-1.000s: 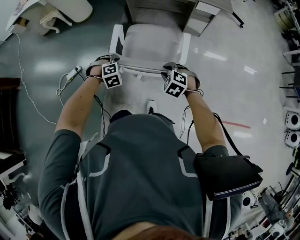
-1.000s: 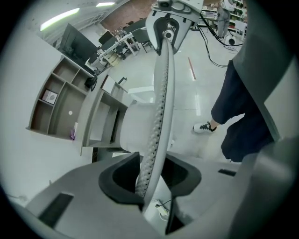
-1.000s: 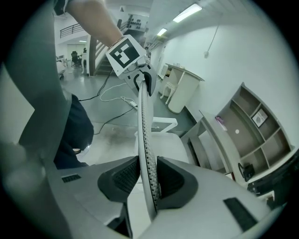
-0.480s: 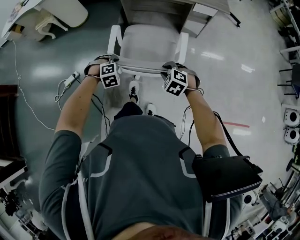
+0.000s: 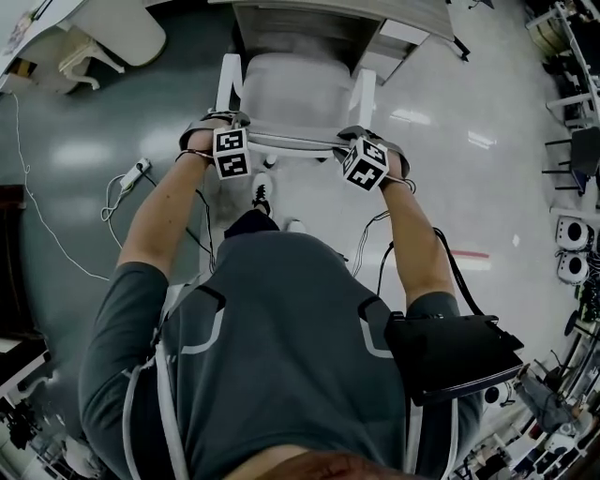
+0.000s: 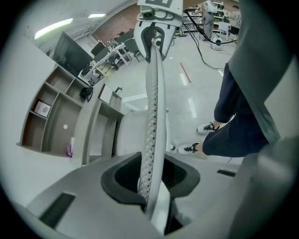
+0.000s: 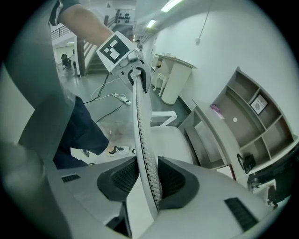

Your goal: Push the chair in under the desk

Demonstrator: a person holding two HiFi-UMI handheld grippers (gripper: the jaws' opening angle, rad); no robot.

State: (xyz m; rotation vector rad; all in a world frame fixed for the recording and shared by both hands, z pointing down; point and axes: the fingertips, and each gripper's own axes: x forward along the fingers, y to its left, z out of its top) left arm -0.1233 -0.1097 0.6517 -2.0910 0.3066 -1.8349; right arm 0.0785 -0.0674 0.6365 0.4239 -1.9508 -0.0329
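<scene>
The white chair (image 5: 295, 89) stands facing the desk (image 5: 309, 19), with the front of its seat under the desk's edge. My left gripper (image 5: 228, 131) is on the left end of the backrest's top rail (image 5: 291, 141) and my right gripper (image 5: 364, 145) is on its right end. In the left gripper view the perforated backrest edge (image 6: 153, 107) runs up between the pads of the left gripper (image 6: 152, 179), whose jaws have just been closing on it. In the right gripper view the backrest (image 7: 140, 121) sits between the pads of the right gripper (image 7: 147, 179), whose jaws have just been opening a little.
A grey pedestal (image 5: 398, 42) stands under the desk to the right of the chair. Cables and a power strip (image 5: 136, 173) lie on the floor at left. The person's shoes (image 5: 262, 197) are just behind the chair. Another white chair (image 5: 103, 33) stands far left.
The chair and both grippers have moved up the picture toward the desk, and the seat sits further under it. The person's feet have stepped forward behind the chair.
</scene>
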